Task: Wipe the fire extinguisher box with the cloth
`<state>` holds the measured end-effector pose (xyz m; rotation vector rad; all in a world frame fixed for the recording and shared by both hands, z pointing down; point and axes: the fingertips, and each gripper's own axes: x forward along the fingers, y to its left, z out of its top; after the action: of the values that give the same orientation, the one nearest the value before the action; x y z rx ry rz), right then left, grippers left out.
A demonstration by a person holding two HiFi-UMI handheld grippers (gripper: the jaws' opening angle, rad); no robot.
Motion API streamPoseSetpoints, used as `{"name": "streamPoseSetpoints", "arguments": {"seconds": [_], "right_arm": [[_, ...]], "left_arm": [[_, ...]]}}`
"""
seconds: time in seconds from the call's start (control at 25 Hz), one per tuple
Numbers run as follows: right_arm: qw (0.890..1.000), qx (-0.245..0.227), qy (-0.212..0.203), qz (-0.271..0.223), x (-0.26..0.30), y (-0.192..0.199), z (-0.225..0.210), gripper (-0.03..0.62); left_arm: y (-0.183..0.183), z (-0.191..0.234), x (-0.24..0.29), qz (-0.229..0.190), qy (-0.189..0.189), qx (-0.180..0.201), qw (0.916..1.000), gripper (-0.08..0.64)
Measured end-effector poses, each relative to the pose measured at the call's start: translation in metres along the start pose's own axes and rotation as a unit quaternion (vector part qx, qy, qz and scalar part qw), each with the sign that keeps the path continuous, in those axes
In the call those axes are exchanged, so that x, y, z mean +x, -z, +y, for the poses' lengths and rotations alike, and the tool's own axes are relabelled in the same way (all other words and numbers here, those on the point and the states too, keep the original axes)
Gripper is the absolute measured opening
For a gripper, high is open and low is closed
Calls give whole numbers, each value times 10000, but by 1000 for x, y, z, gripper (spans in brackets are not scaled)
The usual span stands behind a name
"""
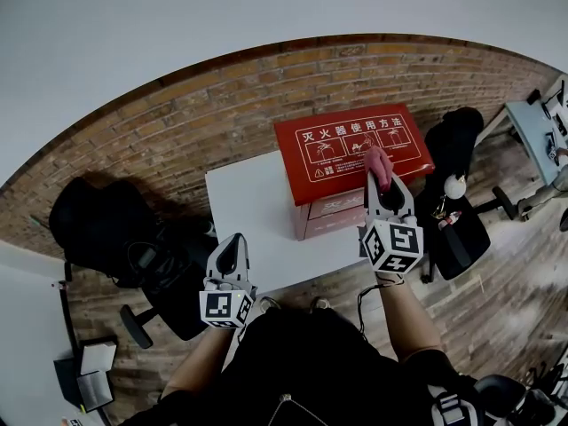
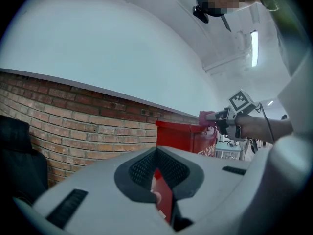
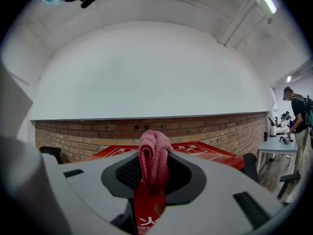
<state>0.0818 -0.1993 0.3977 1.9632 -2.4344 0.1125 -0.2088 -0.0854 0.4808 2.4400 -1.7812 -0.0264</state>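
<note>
One red fire extinguisher box [image 1: 351, 153], its lid printed with white instruction panels, stands on the far right part of a white rectangular table [image 1: 248, 207], at about one o'clock from the person. A bunched pink cloth [image 1: 379, 165] hangs over the lid at roughly four o'clock from its centre, close to the front edge. It is pinched firmly between the closed jaws of the right gripper [image 1: 381, 185]. Whether the cloth is touching the lid cannot be told, since the right gripper view looks across the lid from slightly above. The left gripper [image 1: 236, 242] hovers at seven o'clock from the box, over the table's near edge and well apart from it, its jaws drawn together on nothing. No surface looks visibly cleaner than another, so the wiping seems to be at or near its start on the lid. Most of the lid, the front and the sides probably remain. A red brick wall [image 1: 169, 122] runs behind the table at twelve o'clock, and black office chairs [image 1: 106, 229] stand at nine and three o'clock.
</note>
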Motion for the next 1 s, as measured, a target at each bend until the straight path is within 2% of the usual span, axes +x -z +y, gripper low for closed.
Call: {"name": "streamPoseSetpoints", "arguments": {"seconds": [1.0], "right_arm": [[9988,114,-464,54,-2,3,65,118]], "left_arm": [[3,17,-9,13,0,-101,9999,21]]}}
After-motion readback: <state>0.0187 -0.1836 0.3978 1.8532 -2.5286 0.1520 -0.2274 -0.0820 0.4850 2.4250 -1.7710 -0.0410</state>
